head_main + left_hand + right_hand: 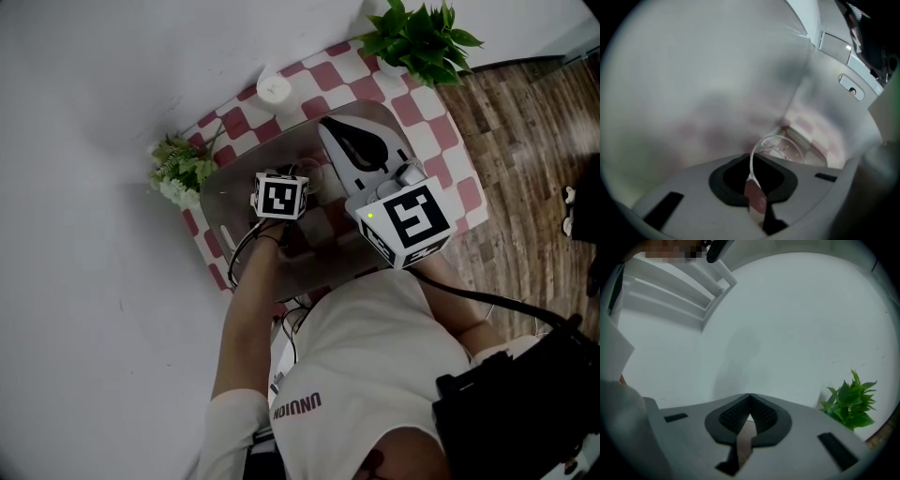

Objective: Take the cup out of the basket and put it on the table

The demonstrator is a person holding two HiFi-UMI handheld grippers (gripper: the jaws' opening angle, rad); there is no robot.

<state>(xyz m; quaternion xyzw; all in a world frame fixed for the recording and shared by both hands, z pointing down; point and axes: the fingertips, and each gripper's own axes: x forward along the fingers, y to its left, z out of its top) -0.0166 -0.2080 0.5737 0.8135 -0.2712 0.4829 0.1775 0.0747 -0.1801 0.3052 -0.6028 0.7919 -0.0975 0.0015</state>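
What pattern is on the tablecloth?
The tablecloth has red-and-white checks, clearest in the head view.

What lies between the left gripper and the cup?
Nothing: the left gripper grips the cup by its rim; the left gripper view shows it.

clear glossy cup (779,146), smooth matt metal basket (227,195), checked cloth (448,141), wood-grain floor (525,141)

The worktop (459,178) is covered with a red and white checked cloth (328,70). A grey basket (225,211) stands in its middle. At the far edge are a green plant (417,37), a white candle (273,89) and flowers (181,169).
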